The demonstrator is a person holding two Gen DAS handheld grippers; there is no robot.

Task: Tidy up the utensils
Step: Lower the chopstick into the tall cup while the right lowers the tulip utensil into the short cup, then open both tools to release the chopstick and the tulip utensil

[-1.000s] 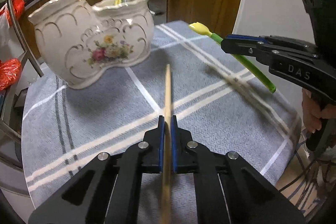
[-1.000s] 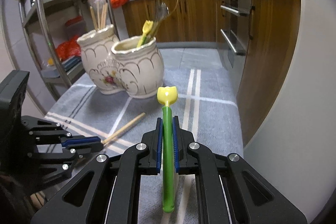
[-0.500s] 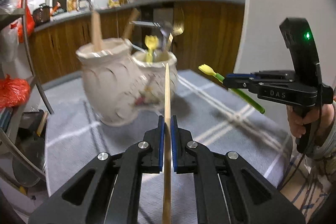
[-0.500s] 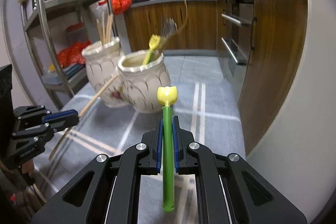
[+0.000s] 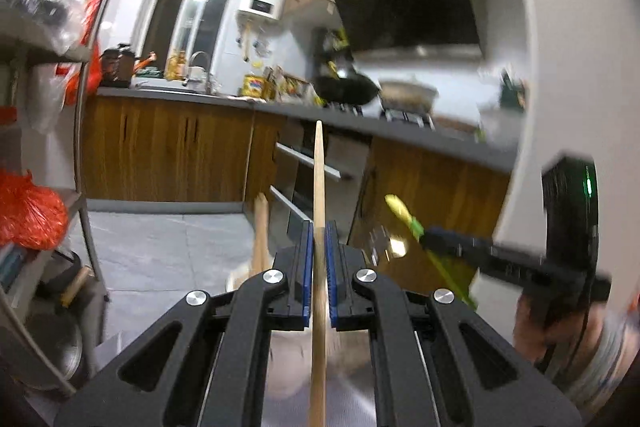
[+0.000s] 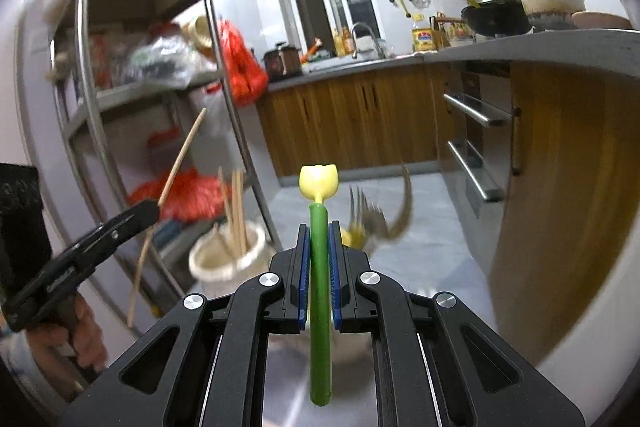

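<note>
My left gripper [image 5: 319, 227] is shut on a wooden chopstick [image 5: 319, 171] that points up and forward. My right gripper [image 6: 319, 231] is shut on a green utensil with a yellow tulip-shaped end [image 6: 319, 183]. Both are lifted high above the white ceramic holder [image 6: 224, 263]; its left cup holds several chopsticks [image 6: 236, 211], and forks [image 6: 372, 215] stand blurred in the cup behind my right fingers. In the right wrist view the left gripper [image 6: 150, 209] is at the left with its chopstick [image 6: 182, 157]. In the left wrist view the right gripper [image 5: 430, 239] is at the right with the green utensil [image 5: 404, 213].
A metal shelf rack [image 6: 92, 131] with red bags [image 6: 240, 67] stands to the left. Wooden kitchen cabinets [image 6: 352, 119] and a grey counter with pots [image 6: 496, 15] run along the back and right. A white rounded surface [image 5: 560, 39] is close on the right.
Both grippers have risen and tilted upward with their utensils still held. The holder and cloth have dropped to the bottom of both views, mostly behind the fingers.
</note>
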